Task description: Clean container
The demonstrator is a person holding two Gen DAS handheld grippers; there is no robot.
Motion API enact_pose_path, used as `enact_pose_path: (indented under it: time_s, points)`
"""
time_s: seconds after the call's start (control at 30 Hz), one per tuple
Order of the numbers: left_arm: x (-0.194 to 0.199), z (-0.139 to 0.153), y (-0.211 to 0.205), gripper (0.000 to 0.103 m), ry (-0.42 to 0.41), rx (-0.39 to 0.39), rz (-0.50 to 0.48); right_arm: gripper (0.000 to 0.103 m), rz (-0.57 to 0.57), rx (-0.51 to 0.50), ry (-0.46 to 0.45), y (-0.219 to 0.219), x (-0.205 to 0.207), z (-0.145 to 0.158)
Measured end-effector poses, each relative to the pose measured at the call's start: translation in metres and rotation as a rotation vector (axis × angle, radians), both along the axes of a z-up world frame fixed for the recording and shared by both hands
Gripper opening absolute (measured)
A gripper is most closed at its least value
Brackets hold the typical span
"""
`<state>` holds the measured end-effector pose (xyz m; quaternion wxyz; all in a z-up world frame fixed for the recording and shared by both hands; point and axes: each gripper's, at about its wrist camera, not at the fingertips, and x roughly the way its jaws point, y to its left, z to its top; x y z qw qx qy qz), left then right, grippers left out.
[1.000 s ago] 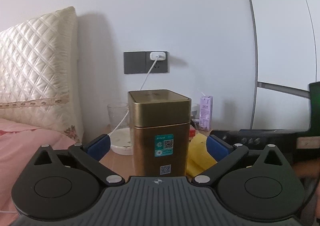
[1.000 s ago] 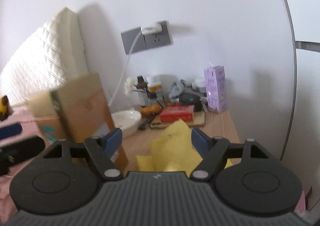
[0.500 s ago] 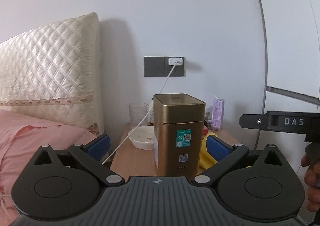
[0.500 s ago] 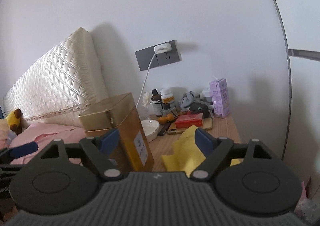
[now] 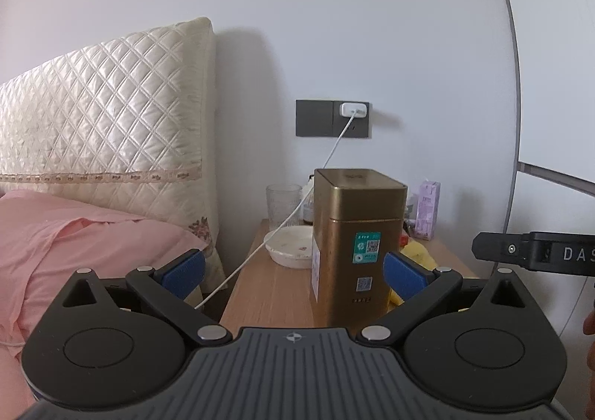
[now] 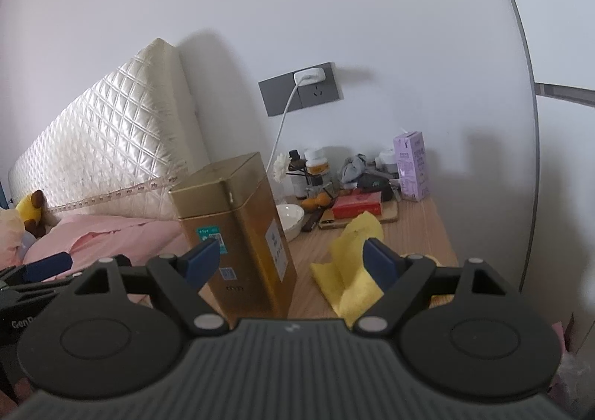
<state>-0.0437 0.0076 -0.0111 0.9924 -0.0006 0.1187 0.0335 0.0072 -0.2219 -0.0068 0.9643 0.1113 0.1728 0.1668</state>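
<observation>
A tall gold tin container (image 5: 357,241) with its lid on stands upright near the front of the wooden nightstand (image 5: 275,293); it also shows in the right wrist view (image 6: 238,234). A crumpled yellow cloth (image 6: 353,252) lies on the nightstand to the container's right, and shows partly behind it in the left wrist view (image 5: 420,252). My left gripper (image 5: 293,271) is open and empty, back from the container. My right gripper (image 6: 293,256) is open and empty, in front of the container and the cloth.
A white bowl (image 5: 292,247), a glass (image 5: 282,204), a charger cable (image 5: 260,256), a purple carton (image 6: 411,167), bottles and a red box (image 6: 357,205) crowd the nightstand's back. A bed with a pink sheet (image 5: 74,245) and a quilted headboard (image 5: 104,122) lies to the left.
Both grippers have drawn back from the nightstand, so the container and cloth look smaller. The left view has shifted left, with the container now right of centre.
</observation>
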Motion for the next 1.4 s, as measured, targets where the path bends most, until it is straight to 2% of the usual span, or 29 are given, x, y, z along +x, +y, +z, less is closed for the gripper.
enact_pose_path:
  time_s: [0.17, 0.2, 1.4]
  points:
    - [-0.002, -0.002, -0.007, 0.103, 0.016, 0.018, 0.01, 0.102, -0.03, -0.017, 0.001, 0.0, -0.002, -0.003]
    - [-0.003, -0.002, -0.009, 0.103, 0.018, 0.02, 0.008, 0.103, -0.035, -0.018, 0.003, -0.001, -0.003, -0.004]
    - [0.0, -0.003, -0.003, 0.103, 0.047, 0.025, 0.025, 0.103, -0.061, -0.083, 0.014, 0.006, -0.007, -0.005]
